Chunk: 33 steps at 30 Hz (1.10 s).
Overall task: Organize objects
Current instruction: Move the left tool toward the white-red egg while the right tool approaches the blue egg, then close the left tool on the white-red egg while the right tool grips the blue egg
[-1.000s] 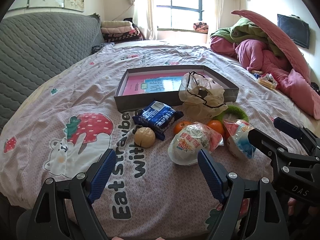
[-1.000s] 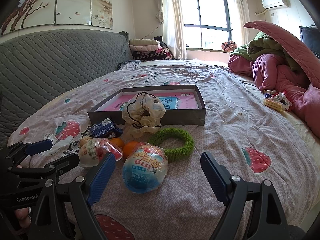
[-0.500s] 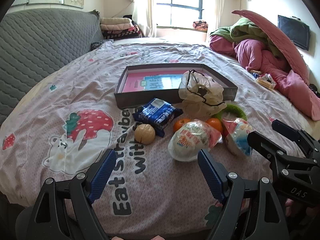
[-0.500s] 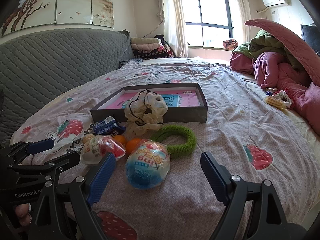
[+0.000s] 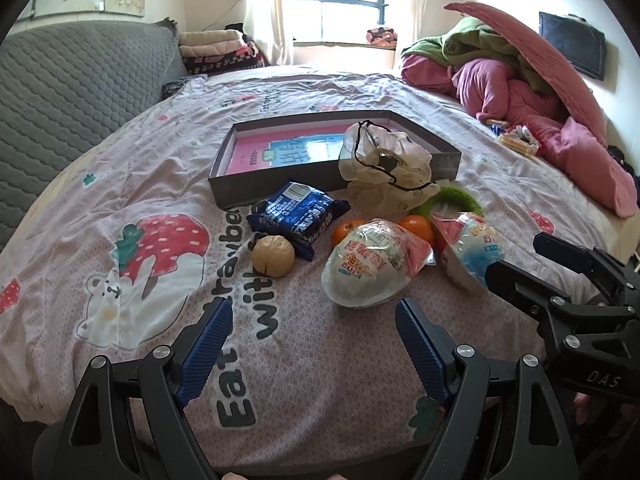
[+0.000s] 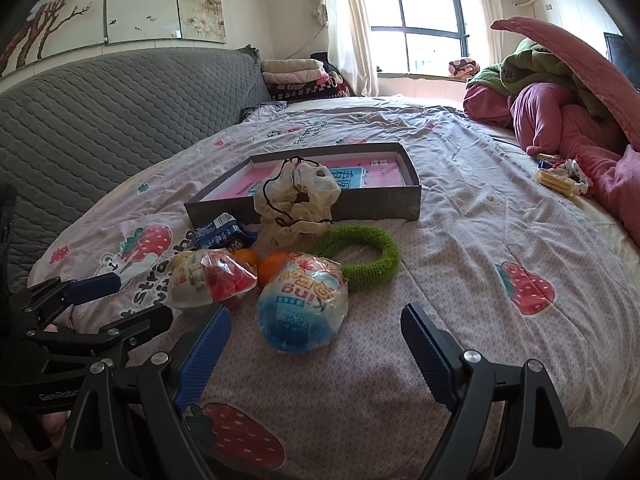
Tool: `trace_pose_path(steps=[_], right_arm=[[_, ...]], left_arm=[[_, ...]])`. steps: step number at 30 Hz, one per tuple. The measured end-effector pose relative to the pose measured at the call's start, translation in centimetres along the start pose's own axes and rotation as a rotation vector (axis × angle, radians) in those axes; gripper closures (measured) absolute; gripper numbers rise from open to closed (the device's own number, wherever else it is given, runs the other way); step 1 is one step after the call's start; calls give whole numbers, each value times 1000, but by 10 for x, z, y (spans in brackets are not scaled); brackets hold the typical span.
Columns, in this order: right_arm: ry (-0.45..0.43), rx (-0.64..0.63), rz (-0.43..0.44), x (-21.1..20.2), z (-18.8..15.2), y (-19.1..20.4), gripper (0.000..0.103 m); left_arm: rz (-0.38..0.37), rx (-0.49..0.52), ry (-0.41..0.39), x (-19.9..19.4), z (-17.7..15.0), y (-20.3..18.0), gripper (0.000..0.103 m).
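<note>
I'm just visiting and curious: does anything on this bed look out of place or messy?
Yes. The cream scrunchie slumps over the front wall of the grey box, half in, half out. The snacks and oranges lie in a loose heap in front of it.

Bare bedspread [image 5: 312, 360] lay open between the near edge of the bed and the cluster, and wide free cloth ran along the right side of the bed. The pink-wrapped egg [image 5: 372, 268] and blue-wrapped egg [image 6: 302, 312] stood foremost, two oranges [image 6: 276, 266] wedged behind them. The walnut [image 5: 273, 256] stood slightly apart at the left. The blue snack packet [image 5: 296, 216], cream scrunchie [image 6: 296, 204] and green ring [image 6: 360, 258] crowded the gray tray's [image 6: 376, 206] near wall; the scrunchie overlapped its rim.
</note>
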State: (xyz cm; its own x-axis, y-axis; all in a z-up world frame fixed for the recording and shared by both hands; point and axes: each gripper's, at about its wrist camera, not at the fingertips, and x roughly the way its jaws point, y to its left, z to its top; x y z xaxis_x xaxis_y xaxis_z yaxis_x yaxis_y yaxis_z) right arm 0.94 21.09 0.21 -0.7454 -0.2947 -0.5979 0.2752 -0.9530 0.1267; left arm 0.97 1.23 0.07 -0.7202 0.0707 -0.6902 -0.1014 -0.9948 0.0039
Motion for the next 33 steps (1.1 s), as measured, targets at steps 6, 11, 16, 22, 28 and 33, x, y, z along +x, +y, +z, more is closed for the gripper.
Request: trace_pose_path(steps=[6,11,16,22,28,33], right_arm=[[11,31,6,3,0,-7,17],[24,47,16,7,1,-9,17],[47,64,24,13,1,-13,17],[79,101,47,23,2,-18,17],[105,157,107,33,4,-24,17],[136,182,123,44,6,-27,19]], left_arm=[[-45,8,21,12,7,1,19],[-95,39,45,22,12,-1,19],[-163,71,91,35,19,-2,19],[-152,155,96,43,23,-12,19],[-157,200,130,52,23,-19,19],[-169,163,133,55,26,-14,19]])
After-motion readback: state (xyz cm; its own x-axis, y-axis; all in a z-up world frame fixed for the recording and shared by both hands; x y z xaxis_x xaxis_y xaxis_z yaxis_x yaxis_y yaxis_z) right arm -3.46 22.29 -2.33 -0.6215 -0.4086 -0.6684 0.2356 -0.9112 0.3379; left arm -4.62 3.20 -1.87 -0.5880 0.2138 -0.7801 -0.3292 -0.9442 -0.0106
